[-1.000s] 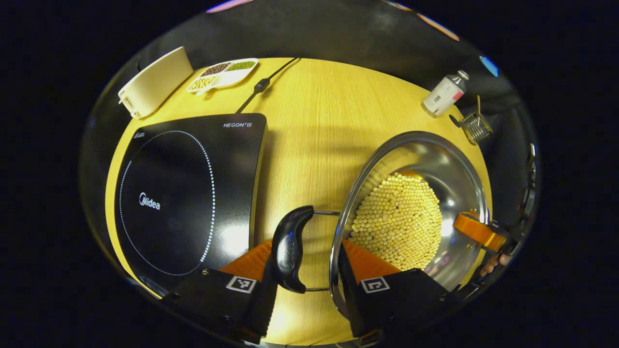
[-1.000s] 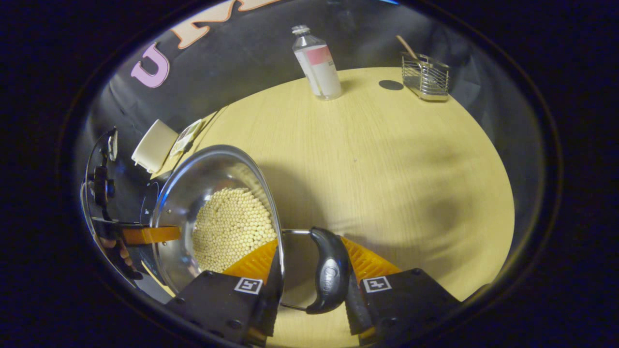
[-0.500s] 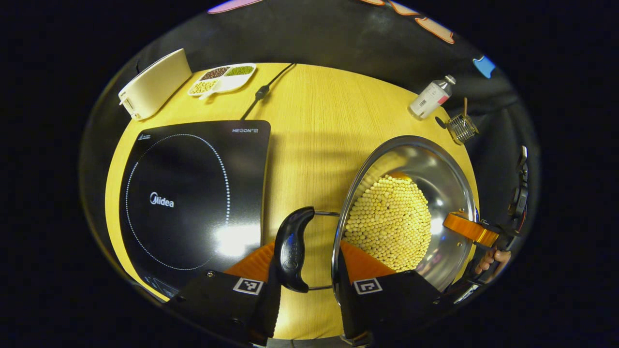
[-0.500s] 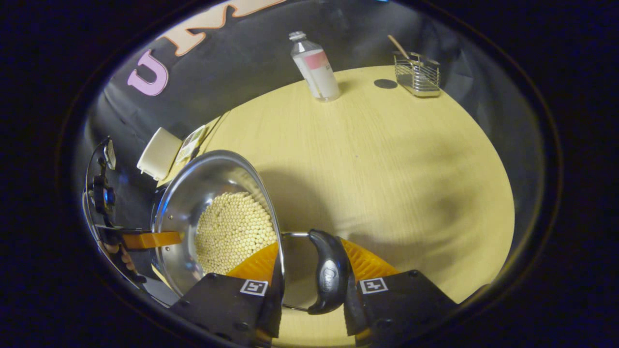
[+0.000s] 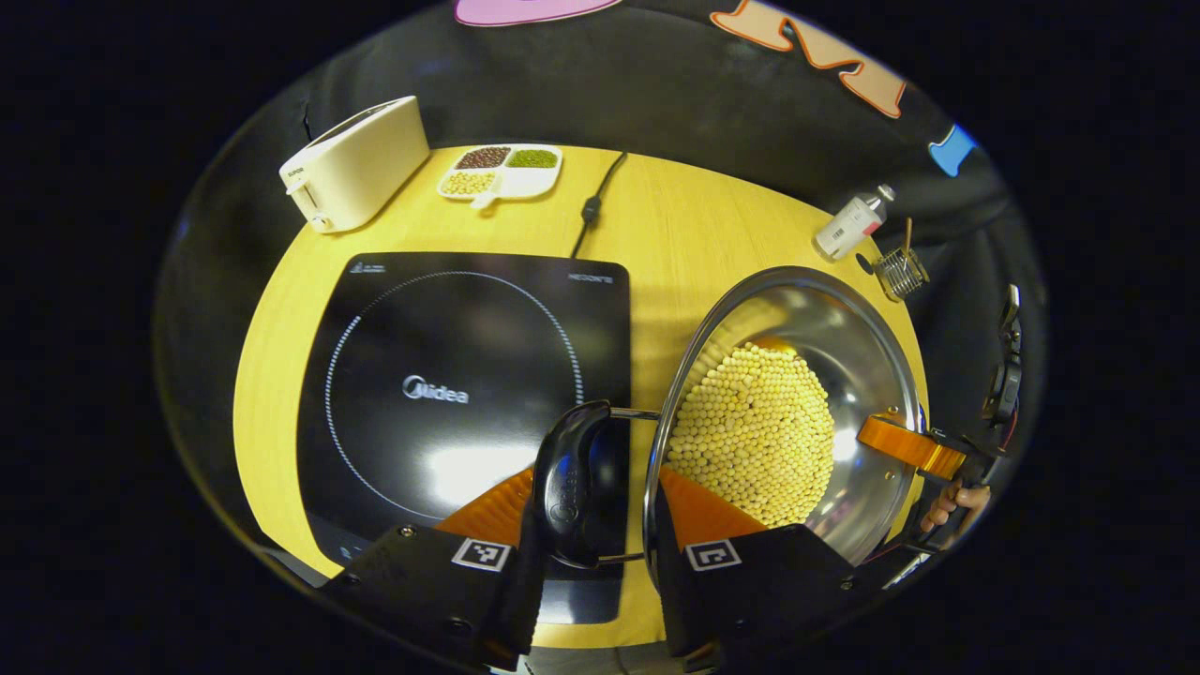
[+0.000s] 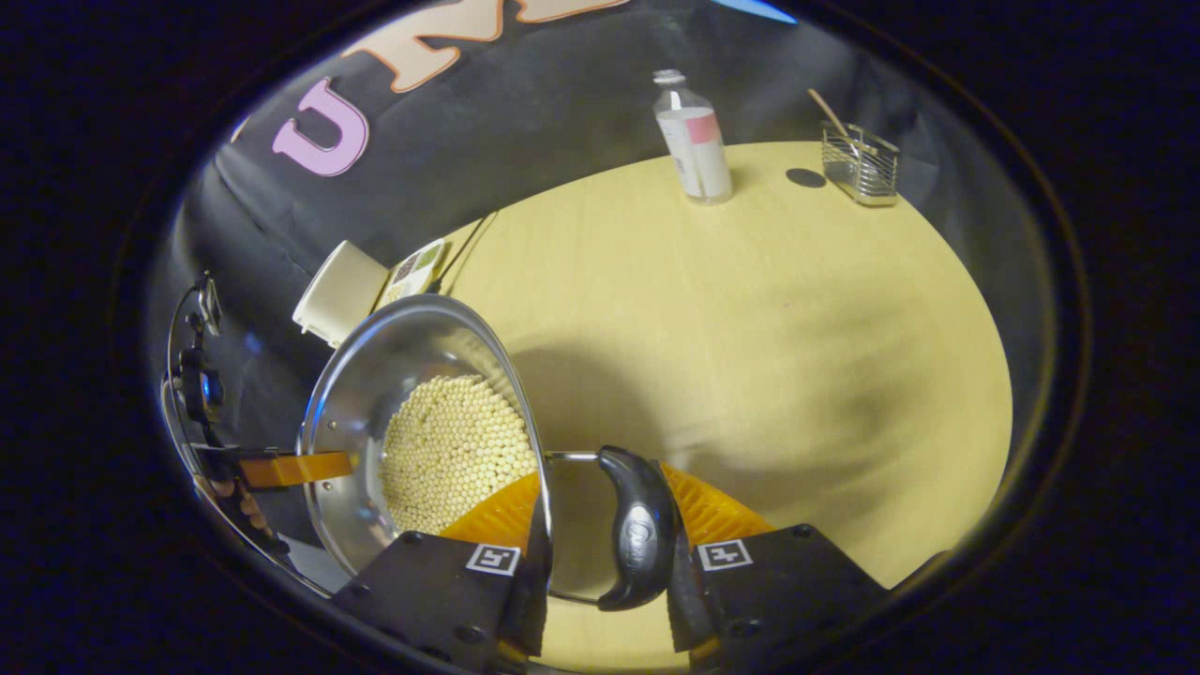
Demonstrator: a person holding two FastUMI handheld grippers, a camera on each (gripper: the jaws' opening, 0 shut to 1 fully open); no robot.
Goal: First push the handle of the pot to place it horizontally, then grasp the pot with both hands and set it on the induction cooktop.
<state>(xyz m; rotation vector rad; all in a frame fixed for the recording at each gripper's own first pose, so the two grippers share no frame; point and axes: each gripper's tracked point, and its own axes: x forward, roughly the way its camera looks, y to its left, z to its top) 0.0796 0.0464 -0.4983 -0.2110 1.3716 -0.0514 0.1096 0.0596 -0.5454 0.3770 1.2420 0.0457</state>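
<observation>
A steel pot (image 5: 797,319) holding pale round beans (image 5: 759,431) hangs between my two grippers. My left gripper (image 5: 591,492) is shut on the pot's black left handle (image 5: 565,478), which now overlaps the right part of the black induction cooktop (image 5: 450,375). In the right gripper view, my right gripper (image 6: 605,511) is shut on the other black handle (image 6: 639,530), with the pot (image 6: 375,375) to its left. Each view also shows the opposite gripper across the pot, with a hand (image 5: 947,506) behind it.
At the table's far edge stand a cream box-shaped appliance (image 5: 356,164) and a divided dish of beans (image 5: 502,171), with the cooktop's cord (image 5: 591,202) beside them. A bottle (image 6: 696,141) and a wire basket (image 6: 861,161) stand at the far right of the wooden table (image 6: 797,328).
Both grippers have carried the pot to the left toward the cooktop. The left handle, over bare table a second ago, now lies over the cooktop's right part.
</observation>
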